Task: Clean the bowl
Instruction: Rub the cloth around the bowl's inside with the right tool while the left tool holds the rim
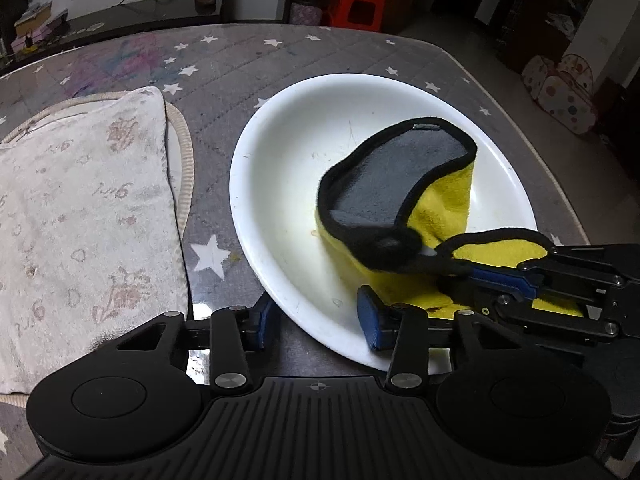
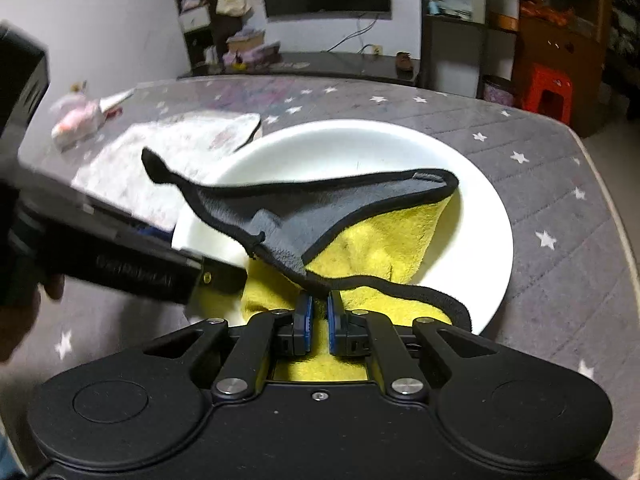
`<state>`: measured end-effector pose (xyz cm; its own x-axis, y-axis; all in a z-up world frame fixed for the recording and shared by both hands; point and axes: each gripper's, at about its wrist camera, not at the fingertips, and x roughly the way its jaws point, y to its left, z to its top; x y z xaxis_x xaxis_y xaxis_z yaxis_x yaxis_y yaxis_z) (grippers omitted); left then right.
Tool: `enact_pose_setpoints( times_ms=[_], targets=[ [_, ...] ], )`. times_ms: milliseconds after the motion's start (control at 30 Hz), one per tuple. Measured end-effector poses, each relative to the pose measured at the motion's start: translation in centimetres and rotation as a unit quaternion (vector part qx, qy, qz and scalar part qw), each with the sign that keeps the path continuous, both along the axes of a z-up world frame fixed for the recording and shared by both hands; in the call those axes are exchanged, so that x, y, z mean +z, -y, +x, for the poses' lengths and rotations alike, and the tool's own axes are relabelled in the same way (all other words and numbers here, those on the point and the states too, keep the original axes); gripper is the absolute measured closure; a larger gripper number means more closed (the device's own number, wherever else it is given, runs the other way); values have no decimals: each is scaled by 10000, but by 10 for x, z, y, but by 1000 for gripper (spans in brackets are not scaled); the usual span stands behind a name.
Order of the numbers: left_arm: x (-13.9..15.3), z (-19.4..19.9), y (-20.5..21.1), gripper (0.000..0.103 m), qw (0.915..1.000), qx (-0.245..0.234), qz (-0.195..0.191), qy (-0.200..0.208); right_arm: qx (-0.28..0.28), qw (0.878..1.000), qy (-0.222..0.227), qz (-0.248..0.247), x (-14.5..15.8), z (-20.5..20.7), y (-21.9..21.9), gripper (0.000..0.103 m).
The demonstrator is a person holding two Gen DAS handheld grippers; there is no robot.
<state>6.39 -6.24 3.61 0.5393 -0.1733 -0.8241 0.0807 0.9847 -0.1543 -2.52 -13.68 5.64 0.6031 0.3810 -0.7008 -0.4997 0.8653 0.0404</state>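
Observation:
A wide white bowl sits on the star-patterned table; it also shows in the right wrist view. A yellow and grey cloth with black trim lies inside the bowl. My right gripper is shut on the cloth at the bowl's near side; it shows in the left wrist view coming in from the right. My left gripper is open, its fingers either side of the bowl's near rim, one blue pad inside the bowl. The rim is not pinched.
A folded pale floral towel lies left of the bowl on a round mat. A pink and white bundle sits at the table's far left. A red stool and shelves stand beyond the table edge.

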Motion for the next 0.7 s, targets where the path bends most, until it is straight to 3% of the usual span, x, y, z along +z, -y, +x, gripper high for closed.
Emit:
enact_pose_setpoints(
  times_ms=[133,700],
  targets=[
    [0,0,0,60,10000,-56,43,56,-64,9991,265,-334,-2,-3,-4,95],
    [-4,-1,2,59,9997,-160,40,188,-634,9952,610,-424,-12,40,11,95]
  ],
)
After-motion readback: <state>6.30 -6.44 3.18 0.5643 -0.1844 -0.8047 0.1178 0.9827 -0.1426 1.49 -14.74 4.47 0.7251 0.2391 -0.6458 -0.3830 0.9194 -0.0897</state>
